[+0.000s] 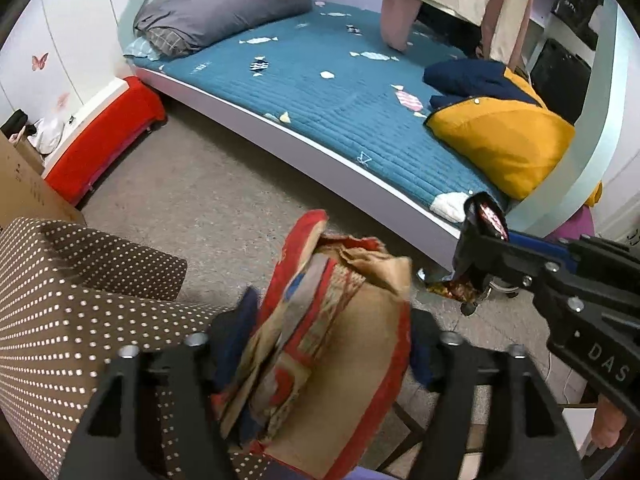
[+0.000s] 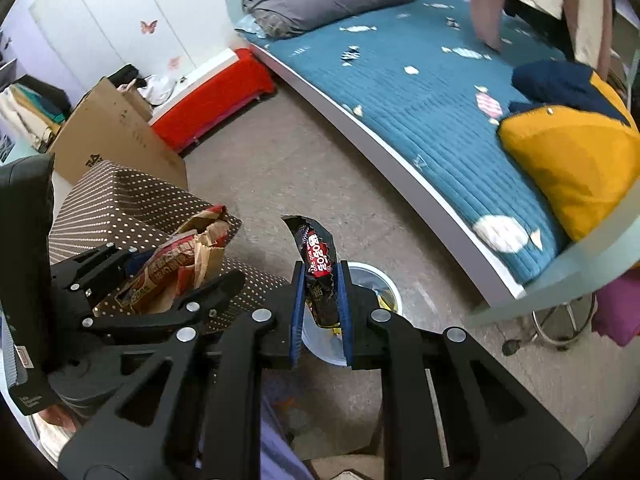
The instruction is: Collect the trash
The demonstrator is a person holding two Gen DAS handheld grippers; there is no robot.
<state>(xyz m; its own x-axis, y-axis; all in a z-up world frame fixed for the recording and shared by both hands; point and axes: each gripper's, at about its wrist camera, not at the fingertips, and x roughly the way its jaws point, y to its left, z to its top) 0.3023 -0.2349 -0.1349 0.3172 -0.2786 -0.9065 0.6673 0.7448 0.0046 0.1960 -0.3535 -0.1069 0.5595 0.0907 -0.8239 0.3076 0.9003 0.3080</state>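
We hold two matching tools. Our left gripper (image 1: 320, 360) is matte black plastic: two broad angular arms, each pierced by a triangular cut-out and pinned with round silver screws, and dark blue pads line the inner faces of its fingers (image 1: 236, 340). Our right gripper (image 2: 322, 304) has the same black linkage and silver screw heads, and its narrow fingers (image 2: 297, 312) carry ribbed bright blue pads. Seen from the left camera, its black side bears white letters reading "DAS". Between the near arms a strip of lavender clothing (image 2: 276, 440) shows.
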